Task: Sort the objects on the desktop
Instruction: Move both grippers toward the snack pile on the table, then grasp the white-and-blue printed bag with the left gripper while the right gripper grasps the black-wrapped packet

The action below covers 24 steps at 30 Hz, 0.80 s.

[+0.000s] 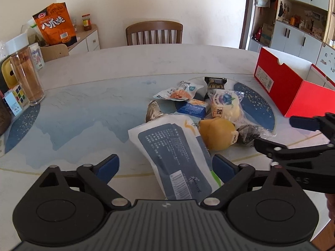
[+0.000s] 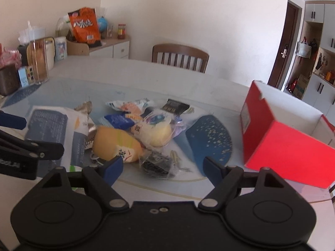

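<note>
Your left gripper [image 1: 165, 166] stands wide, blue pads apart, with the flat white-and-blue printed plastic packet [image 1: 173, 156] lying between them; its barcode end runs under the gripper body. No pad presses on it as far as the view shows, though the right-hand pad sits just beside its edge.

Your right gripper [image 2: 163, 167] is also apart, jaws fairly wide, nothing clamped. Between its pads and just beyond lies the small clear bag of dark bits [image 2: 157, 163], blurred, contents unreadable.

Take the round yellow soft bun-like pack [image 1: 216, 133] as landmark. The white-and-blue packet touches it on the left. The clear bag of dark bits sits at its right, near side. Behind it sits the clear-wrapped pale bun with a blueberry label [image 1: 227, 104]; the small blue-and-white carton pack [image 1: 192, 108] is behind and left of the landmark. Further behind: the white pouch with orange food print [image 1: 178, 92] and the black square sachet [image 1: 215, 82]. A crinkled silver foil wrapper [image 1: 152, 110] pokes out left of it, mostly hidden by the packet.

Well right of the landmark stands the open red cardboard box with white inside [image 1: 289, 83], cut off at the frame edge. All on the pale marble-look round table [image 1: 94, 108]. The right wrist view is motion-blurred.
</note>
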Tool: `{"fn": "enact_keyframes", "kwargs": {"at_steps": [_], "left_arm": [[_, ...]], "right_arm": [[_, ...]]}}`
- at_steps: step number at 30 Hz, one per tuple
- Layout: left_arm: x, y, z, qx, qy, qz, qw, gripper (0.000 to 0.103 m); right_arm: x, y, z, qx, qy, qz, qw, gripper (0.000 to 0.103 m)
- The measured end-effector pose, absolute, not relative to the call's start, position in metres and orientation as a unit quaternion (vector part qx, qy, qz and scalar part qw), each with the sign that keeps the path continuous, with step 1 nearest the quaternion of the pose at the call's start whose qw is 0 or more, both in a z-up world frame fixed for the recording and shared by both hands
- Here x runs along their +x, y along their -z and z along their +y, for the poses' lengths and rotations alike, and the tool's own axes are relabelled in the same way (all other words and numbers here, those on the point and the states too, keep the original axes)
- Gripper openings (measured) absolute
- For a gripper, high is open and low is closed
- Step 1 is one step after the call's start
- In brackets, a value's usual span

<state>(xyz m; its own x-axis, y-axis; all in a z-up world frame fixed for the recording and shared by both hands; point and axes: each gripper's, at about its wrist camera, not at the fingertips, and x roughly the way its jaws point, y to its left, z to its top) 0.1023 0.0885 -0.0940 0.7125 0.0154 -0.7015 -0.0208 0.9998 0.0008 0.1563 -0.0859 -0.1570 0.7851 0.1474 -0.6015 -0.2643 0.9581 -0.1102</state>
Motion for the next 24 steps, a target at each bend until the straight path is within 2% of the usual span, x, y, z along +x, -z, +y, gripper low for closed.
{"fn": "enact_keyframes", "kwargs": {"at_steps": [5, 12, 14, 16, 18, 22, 24], "left_arm": [[0.105, 0.101, 0.092, 0.003, 0.007, 0.389, 0.921, 0.087], [0.104, 0.105, 0.09, 0.008, 0.029, 0.393, 0.919, 0.064], [0.104, 0.105, 0.089, 0.01, 0.033, 0.392, 0.919, 0.062], [0.104, 0.104, 0.088, 0.008, 0.036, 0.393, 0.919, 0.058], [0.104, 0.105, 0.089, 0.003, 0.041, 0.394, 0.918, 0.048], [0.104, 0.104, 0.088, 0.004, 0.043, 0.392, 0.919, 0.041], [0.105, 0.104, 0.089, -0.001, 0.045, 0.391, 0.919, 0.037]], "right_arm": [[0.171, 0.171, -0.083, -0.095, -0.101, 0.326, 0.935, 0.077], [0.18, 0.183, -0.081, -0.101, -0.098, 0.337, 0.931, 0.067], [0.182, 0.185, -0.08, -0.101, -0.096, 0.34, 0.93, 0.061], [0.183, 0.186, -0.08, -0.101, -0.096, 0.34, 0.93, 0.06], [0.184, 0.187, -0.079, -0.102, -0.097, 0.341, 0.929, 0.059], [0.185, 0.188, -0.078, -0.104, -0.099, 0.343, 0.928, 0.05], [0.185, 0.188, -0.077, -0.106, -0.1, 0.344, 0.928, 0.049]]}}
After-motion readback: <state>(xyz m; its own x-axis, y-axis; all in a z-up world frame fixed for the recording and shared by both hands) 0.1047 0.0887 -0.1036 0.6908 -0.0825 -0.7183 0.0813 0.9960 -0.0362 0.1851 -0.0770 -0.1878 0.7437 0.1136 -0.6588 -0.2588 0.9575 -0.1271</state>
